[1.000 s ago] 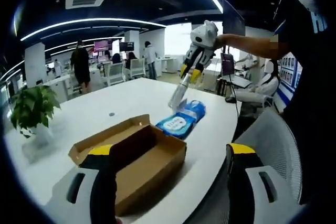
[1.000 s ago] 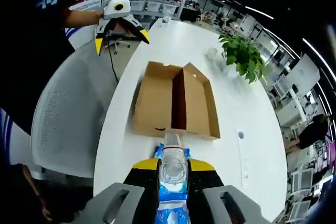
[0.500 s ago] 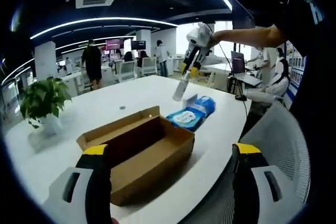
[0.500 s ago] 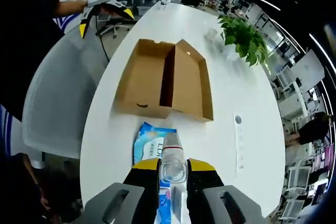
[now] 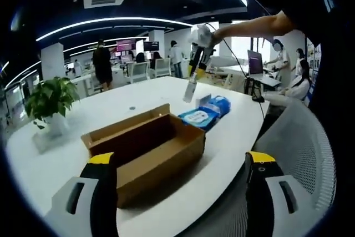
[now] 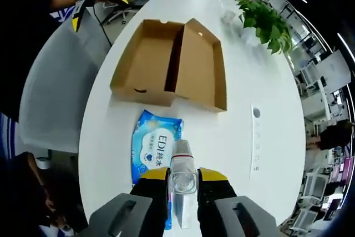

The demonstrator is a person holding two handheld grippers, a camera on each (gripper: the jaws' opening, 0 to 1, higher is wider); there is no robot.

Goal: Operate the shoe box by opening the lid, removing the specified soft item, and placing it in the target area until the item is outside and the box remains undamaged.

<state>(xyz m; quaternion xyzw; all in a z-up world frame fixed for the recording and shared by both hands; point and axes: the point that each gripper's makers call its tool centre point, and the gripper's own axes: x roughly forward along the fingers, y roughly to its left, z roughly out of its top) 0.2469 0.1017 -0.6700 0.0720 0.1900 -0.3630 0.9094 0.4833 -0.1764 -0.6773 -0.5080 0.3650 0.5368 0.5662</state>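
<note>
White office table (image 6: 238,131). Wipes pack (image 6: 156,147) lies lower centre, just beside open shoe box (image 6: 166,70). Right gripper (image 6: 182,180) hangs above it, jaws narrow, pinching clear piece. Left gripper (image 5: 180,162) jaws wide, empty.

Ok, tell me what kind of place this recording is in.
Most likely an open-plan office: a long white oval meeting table, a grey mesh office chair, and desks with monitors under strip ceiling lights behind.
</note>
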